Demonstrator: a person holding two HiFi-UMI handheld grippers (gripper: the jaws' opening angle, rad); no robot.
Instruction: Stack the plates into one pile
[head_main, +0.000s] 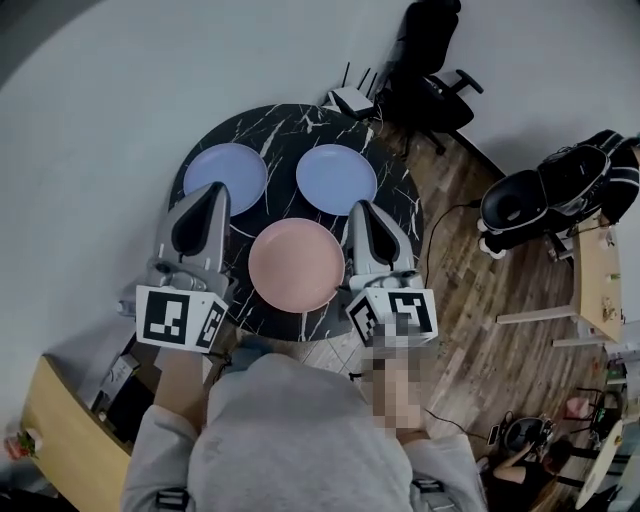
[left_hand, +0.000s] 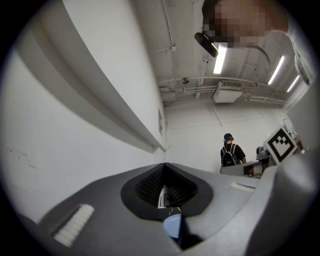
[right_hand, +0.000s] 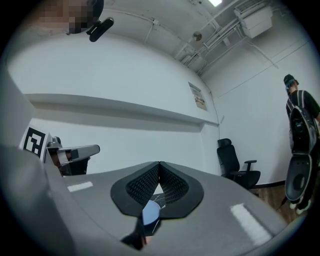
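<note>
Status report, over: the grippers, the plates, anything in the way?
Both shut, empty: left gripper, right gripper. Pink plate, left blue plate, right blue plate lie apart on the table, none stacked. Nothing between them.

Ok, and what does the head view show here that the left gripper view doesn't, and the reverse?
Head view only: pink plate, left blue plate and right blue plate lying apart on the black table. Left gripper view only: ceiling lights and a distant person with a backpack. Both: the left gripper, jaws together and empty, plus a blue sliver, likely plate.
</note>
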